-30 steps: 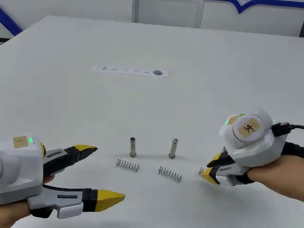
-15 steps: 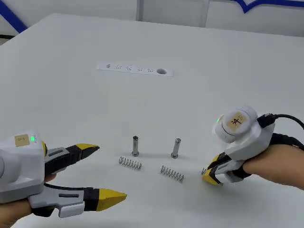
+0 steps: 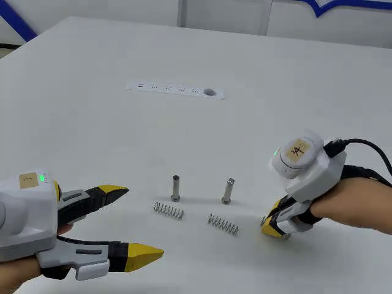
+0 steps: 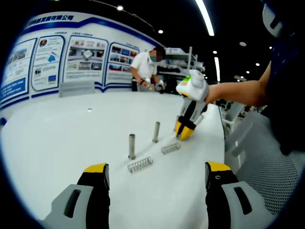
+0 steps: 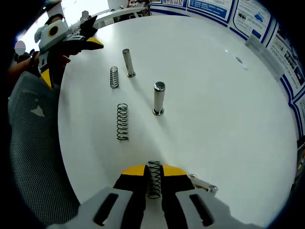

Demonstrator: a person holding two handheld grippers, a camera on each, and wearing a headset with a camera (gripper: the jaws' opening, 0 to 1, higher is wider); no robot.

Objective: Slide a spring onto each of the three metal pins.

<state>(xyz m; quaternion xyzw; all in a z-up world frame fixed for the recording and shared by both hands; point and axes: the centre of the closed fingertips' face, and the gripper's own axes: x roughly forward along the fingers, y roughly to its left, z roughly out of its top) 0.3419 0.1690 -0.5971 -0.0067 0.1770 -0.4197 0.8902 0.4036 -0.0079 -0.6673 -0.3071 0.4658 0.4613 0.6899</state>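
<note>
The right gripper is clamping its yellow-tipped jaws on the held spring. The spring is pointing straight out along the jaws, and the tips are sitting low at the white table. Just beside those jaws the lying pin is resting flat on its side.

The other two pins are standing upright side by side mid-table: the left pin and the right pin. A loose spring is lying flat on the person's side of each one, the left spring and the right spring. Both are near their pins but not on them.

The left gripper is hanging at the lower left of the head view, well apart from the pins. Its jaws are spread wide and holding nothing.

Farther back a power strip is sitting flush in the tabletop. In the left gripper view a person is standing beyond the far end of the table.
</note>
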